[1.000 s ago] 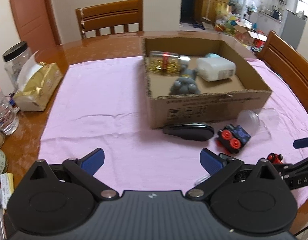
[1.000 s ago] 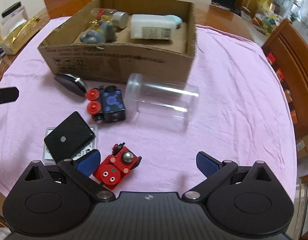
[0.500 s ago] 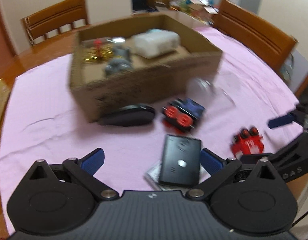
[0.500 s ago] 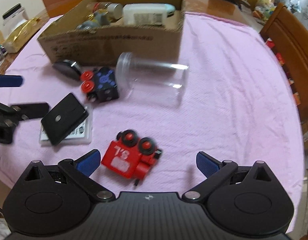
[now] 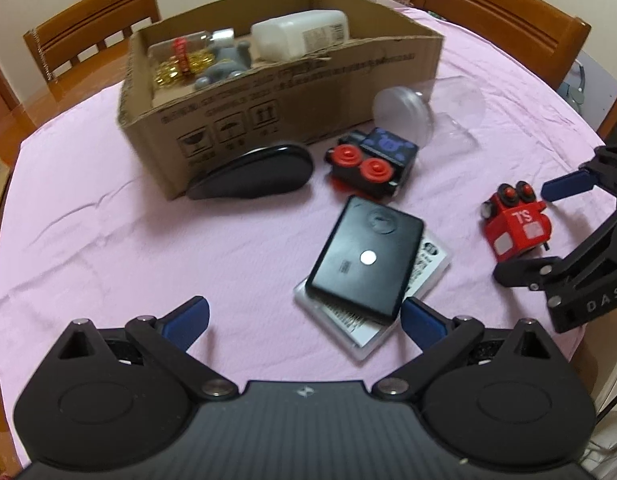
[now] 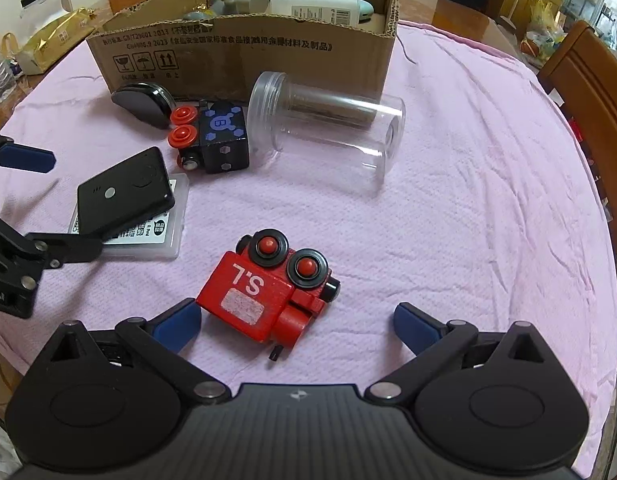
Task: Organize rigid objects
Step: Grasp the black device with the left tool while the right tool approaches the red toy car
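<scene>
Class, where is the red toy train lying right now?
In the right wrist view the red train lies on its side on the pink cloth, just ahead of the open right gripper, with the clear jar beyond it.

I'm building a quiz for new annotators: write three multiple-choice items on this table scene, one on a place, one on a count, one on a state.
1. Where does the flat black rectangular device lie?
A. In the box
B. On a clear plastic case
C. Under the jar

2. How many toy train cars lie on the pink cloth?
A. One
B. Two
C. Four

3. How is the clear plastic jar?
A. Upright, lidded
B. Lying on its side
C. Inside the box

Key: 1 B, the clear plastic case shows beneath it. 2 B, the red wooden toy train car and the black toy train car with red wheels. 3 B, it lies lidless beside the brown cardboard box.
</scene>
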`<state>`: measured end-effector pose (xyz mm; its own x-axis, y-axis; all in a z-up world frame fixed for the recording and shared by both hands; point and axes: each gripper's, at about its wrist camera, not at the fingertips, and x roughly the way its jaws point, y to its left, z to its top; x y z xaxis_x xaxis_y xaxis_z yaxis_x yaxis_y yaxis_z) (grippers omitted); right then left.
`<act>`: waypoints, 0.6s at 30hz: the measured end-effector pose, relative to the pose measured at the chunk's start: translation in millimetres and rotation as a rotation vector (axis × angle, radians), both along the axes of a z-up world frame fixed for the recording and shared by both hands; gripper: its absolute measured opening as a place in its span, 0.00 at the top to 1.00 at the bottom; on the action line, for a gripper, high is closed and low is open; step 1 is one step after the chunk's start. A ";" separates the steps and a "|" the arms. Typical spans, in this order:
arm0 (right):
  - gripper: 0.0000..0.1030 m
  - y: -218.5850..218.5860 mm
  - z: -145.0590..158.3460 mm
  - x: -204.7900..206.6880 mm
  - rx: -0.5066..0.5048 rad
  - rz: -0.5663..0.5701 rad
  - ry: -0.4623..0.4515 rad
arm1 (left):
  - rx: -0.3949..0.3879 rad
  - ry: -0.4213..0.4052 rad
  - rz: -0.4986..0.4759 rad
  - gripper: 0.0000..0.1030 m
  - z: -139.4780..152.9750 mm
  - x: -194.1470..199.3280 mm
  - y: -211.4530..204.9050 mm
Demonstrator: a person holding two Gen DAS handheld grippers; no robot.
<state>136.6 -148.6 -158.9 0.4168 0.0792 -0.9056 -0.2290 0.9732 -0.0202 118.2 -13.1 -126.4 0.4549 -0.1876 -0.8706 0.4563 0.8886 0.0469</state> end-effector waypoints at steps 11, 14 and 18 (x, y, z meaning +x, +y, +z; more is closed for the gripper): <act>0.00 -2.3 -0.8 -9.2 0.009 -0.004 -0.042 | 0.013 -0.027 0.130 0.02 0.0 17.1 27.8; 0.00 -0.7 -0.9 -7.6 0.006 -0.008 -0.034 | 0.010 -0.035 0.136 0.02 4.8 16.4 25.7; 0.00 -1.0 -1.0 -7.6 0.007 -0.002 -0.037 | -0.052 -0.053 0.091 0.02 16.1 8.5 18.6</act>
